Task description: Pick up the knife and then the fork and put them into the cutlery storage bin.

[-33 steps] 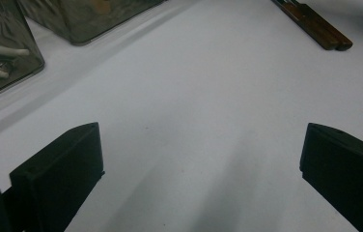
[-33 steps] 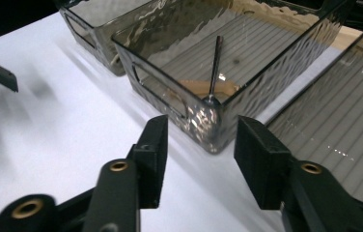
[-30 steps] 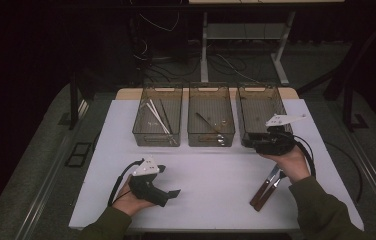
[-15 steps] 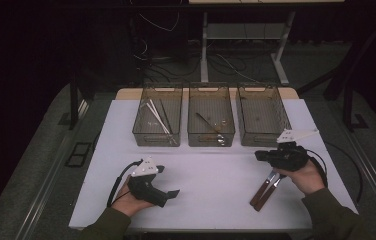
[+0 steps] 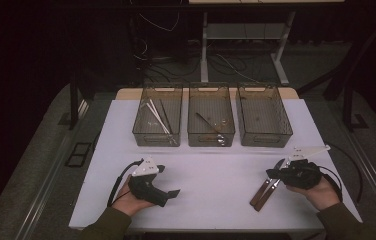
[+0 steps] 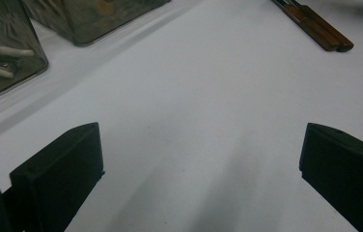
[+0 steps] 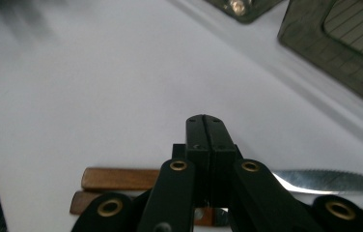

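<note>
Looks like a cutlery sort, and the step in hand is going for the 2 wooden-handled knives (image 5: 265, 192). They lie side by side on the white bench (image 5: 216, 165), well in front of the right-hand bin (image 5: 263, 115), with the right hand-held gripper (image 5: 275, 174) directly over them. Its jaws are pressed together with nothing between them; the right gripper view has the brown handles and a serrated blade passing underneath. So no grab yet.

Next move, as a guess: spread those jaws, drop onto 1 handle and pinch it without dragging the second knife, since the 2 are touching or very nearly.

The left hand-held gripper (image 5: 172, 193) rests low on the bench, well to the left of the knives, jaws spread wide and empty.

Other stuff: 3 smoky plastic bins in a row behind the knives. The left bin (image 5: 157, 116) holds pale chopsticks and something dark, the middle bin (image 5: 211, 116) has a long dark utensil plus small metal bits, and the right-hand one looks about empty. Nothing blocks the path from the knives to the bins.
</note>
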A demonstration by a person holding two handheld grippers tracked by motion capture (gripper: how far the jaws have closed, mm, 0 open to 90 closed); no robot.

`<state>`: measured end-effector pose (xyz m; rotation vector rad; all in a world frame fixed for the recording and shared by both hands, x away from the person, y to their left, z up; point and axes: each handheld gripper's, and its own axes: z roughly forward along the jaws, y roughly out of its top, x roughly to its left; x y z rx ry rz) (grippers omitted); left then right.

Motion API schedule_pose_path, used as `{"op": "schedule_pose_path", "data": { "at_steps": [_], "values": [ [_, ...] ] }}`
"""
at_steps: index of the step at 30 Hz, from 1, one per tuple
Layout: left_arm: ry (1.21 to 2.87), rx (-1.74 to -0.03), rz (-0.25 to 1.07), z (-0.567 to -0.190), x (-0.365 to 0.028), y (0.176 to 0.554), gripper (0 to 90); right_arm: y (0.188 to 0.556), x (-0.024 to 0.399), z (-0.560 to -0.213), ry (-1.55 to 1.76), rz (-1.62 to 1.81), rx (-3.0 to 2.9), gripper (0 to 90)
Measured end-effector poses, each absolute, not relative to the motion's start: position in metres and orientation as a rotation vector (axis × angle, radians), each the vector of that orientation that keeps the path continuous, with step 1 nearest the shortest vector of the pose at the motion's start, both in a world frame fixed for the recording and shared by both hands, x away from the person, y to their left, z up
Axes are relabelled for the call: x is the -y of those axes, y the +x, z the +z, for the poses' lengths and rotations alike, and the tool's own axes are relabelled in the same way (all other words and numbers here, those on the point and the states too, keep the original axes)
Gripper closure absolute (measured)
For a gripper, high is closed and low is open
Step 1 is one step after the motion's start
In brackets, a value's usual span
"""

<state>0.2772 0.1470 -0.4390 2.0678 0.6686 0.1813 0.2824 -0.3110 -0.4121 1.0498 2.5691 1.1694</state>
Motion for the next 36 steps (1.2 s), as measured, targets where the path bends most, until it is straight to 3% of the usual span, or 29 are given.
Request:
{"op": "schedule_pose_path", "data": {
  "at_steps": [15, 36],
  "values": [
    [2.072, -0.665, 0.183, -0.439, -0.147, 0.277, 0.3, 0.261, 0.322, -0.429, 1.059, 1.058, -2.634, 89.8],
    [2.074, -0.664, 0.186, -0.439, -0.146, 0.277, 0.3, 0.249, 0.296, -0.438, 0.839, 1.107, -2.803, 89.8]
  ]
}}
